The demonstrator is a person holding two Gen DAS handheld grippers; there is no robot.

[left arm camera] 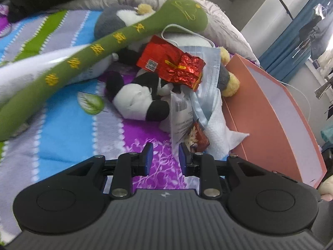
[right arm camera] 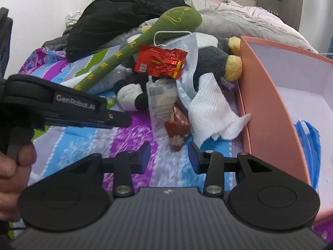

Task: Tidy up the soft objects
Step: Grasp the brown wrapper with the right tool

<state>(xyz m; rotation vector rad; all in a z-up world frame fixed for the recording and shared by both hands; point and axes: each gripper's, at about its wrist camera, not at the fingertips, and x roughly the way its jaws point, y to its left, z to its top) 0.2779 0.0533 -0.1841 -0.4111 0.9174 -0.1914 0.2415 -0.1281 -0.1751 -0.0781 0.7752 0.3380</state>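
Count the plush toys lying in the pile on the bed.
3: a long green plush across the top, a black-and-white plush below it, and a grey-and-yellow plush beside the pink box. Others may be hidden.

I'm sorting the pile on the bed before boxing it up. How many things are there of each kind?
Plush toys: 3: green stick, panda, grey toy
Wrappers and packets: 3: red foil, white packet, small snack pack
Face masks: 1
Paper towels: 1
Total: 8
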